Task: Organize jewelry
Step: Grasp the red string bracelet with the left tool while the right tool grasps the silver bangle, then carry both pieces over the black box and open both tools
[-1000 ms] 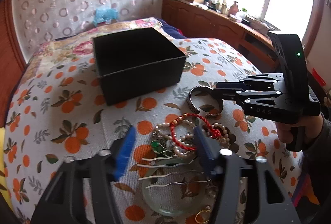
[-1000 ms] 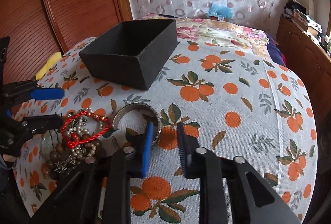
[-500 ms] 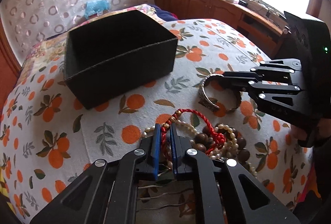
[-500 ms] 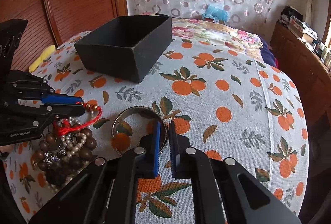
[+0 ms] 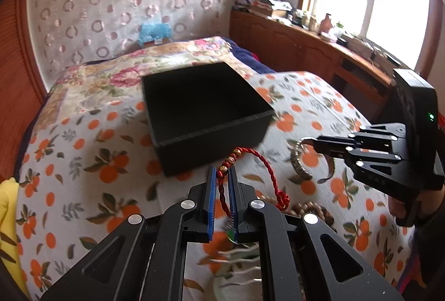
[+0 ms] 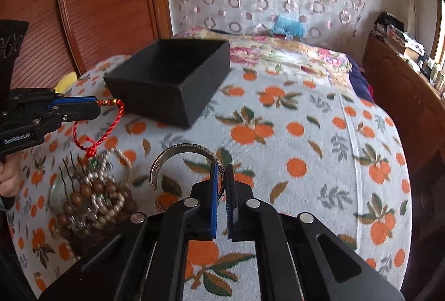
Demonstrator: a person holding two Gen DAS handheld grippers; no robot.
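Above the orange-print bedspread (image 5: 83, 175), each hand-held gripper pinches jewelry: red cord bracelet (image 5: 251, 159), silver cuff (image 6: 180, 155)

Red cord bracelet (image 5: 251, 162) and silver cuff (image 6: 189, 159) lifted near open black box (image 5: 205, 111).

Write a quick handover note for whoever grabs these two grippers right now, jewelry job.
Left gripper: shut on the red cord bracelet, lifted off the pile.
Right gripper: shut on the silver cuff bangle, raised above the bedspread.
Black box: open, nothing visible inside.
Left: drop both pieces in the box, then clear the pile of beads, pearls and hair comb.
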